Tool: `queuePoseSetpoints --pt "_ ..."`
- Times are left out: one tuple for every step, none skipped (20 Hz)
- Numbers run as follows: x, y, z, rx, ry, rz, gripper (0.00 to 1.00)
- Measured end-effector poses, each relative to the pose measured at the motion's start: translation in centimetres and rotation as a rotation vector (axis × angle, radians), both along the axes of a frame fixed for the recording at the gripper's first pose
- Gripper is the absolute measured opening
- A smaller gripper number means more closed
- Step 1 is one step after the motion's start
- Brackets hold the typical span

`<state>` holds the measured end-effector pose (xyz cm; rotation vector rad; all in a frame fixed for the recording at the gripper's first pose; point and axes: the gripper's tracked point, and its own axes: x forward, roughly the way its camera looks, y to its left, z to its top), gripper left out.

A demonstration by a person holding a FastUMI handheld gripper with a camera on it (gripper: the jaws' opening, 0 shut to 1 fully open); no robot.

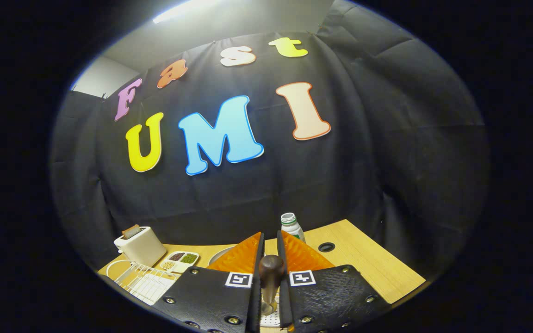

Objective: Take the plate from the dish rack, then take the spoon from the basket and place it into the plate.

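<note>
Gripper (271, 249): fingers nearly closed, clamping the dark brown wooden handle of a spoon (271, 275) standing upright between them, lower centre. White round plate (218, 255): edge showing behind the left finger on the light wooden table (363, 259). White wire dish rack (144, 280): lower left. Cream toaster (140, 245): behind the rack.
</note>
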<state>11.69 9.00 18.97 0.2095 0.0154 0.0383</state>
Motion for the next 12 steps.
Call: queuePoseSetpoints --pt "-0.5 0.7 1.1 -0.007 -0.01 0.015 0.15" --pt "-1.2 1.8 2.2 -0.014 -0.019 0.034 0.15" --pt "-1.9 2.9 3.0 -0.023 -0.028 0.055 0.15" --pt "-2.7 4.3 3.8 -0.035 -0.034 0.08 0.15" --pt "-3.6 5.7 4.3 -0.046 -0.038 0.106 0.15" --pt "-4.5 7.2 4.8 -0.056 -0.042 0.135 0.15" --pt "-5.4 8.6 5.1 -0.064 -0.044 0.163 0.15" --pt "-6.3 10.2 5.3 -0.068 -0.043 0.191 0.15" --pt "-7.3 11.7 5.4 -0.071 -0.041 0.221 0.15" --pt "-8.2 13.0 5.4 -0.072 -0.038 0.245 0.15" --pt "-9.0 14.3 5.3 -0.077 -0.036 0.268 0.15" --pt "-9.8 15.4 5.1 -0.083 -0.035 0.287 0.15"
